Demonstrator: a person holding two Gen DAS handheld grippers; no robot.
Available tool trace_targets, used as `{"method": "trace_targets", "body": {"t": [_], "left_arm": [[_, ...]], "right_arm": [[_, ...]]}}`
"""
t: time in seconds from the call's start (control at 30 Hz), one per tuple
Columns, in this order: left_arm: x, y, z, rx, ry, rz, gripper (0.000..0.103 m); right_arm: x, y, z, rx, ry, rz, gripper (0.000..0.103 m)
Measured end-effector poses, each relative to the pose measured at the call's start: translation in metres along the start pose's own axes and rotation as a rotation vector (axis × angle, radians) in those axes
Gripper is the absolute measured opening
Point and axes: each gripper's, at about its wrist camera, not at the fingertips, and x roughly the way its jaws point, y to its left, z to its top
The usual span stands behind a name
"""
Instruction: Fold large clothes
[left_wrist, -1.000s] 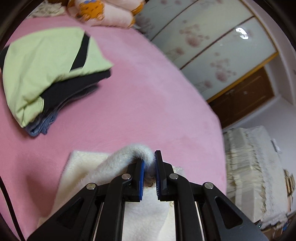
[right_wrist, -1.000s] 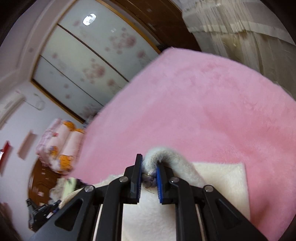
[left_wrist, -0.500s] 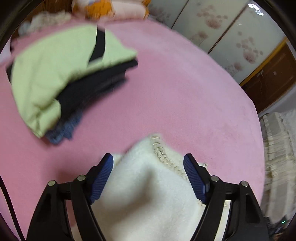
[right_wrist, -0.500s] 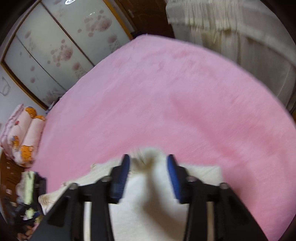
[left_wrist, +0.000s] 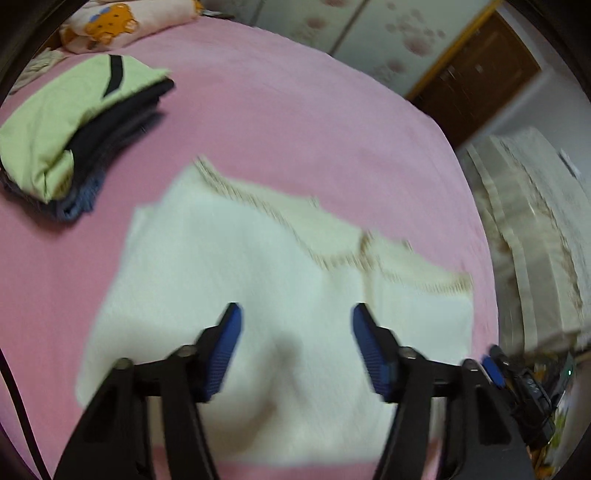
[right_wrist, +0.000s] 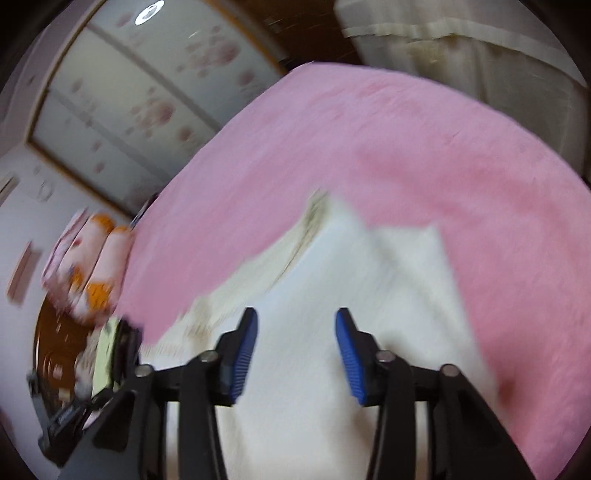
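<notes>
A cream fluffy garment (left_wrist: 236, 266) lies folded flat on the pink bed (left_wrist: 295, 118), its knitted trim edge toward the far side. My left gripper (left_wrist: 295, 317) is open and empty, held above the garment's near part. In the right wrist view the same garment (right_wrist: 369, 288) lies under my right gripper (right_wrist: 295, 325), which is also open and empty above it. Both views are blurred by motion.
A stack of folded clothes, light green on top of dark ones (left_wrist: 74, 122), sits at the bed's far left. Rolled bear-print bedding (left_wrist: 122, 22) lies beyond it. Wardrobe doors (right_wrist: 140, 92) and a cream curtain (right_wrist: 480, 66) stand past the bed's edges.
Both grippers were shut on the garment's edge a second ago. They have opened, let it drop onto the fold, and pulled back and up from it.
</notes>
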Motion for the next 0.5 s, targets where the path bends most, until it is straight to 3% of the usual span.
{"method": "trace_targets", "body": {"t": [0.03, 0.07, 0.1, 0.13, 0.33, 0.5], "left_arm": [[0.002, -0.003, -0.009, 0.011, 0.023, -0.01, 0.042], [0.004, -0.005, -0.017, 0.019, 0.047, -0.023, 0.029], [0.006, -0.009, -0.027, 0.032, 0.078, -0.038, 0.015], [0.009, -0.012, -0.036, 0.049, 0.107, -0.049, 0.01], [0.022, -0.03, -0.087, 0.145, 0.232, -0.088, 0.009], [0.052, -0.023, -0.112, 0.107, 0.32, -0.087, 0.009]], "right_arm": [[0.0, 0.006, -0.01, -0.029, 0.022, 0.008, 0.022], [0.002, 0.015, -0.023, -0.069, 0.057, 0.013, 0.015], [0.004, 0.02, -0.031, -0.098, 0.082, 0.018, 0.013], [0.006, 0.027, -0.044, -0.138, 0.118, 0.035, 0.01], [0.026, 0.066, -0.109, -0.347, 0.301, 0.158, 0.002], [0.045, 0.082, -0.149, -0.422, 0.377, 0.153, 0.002]]}}
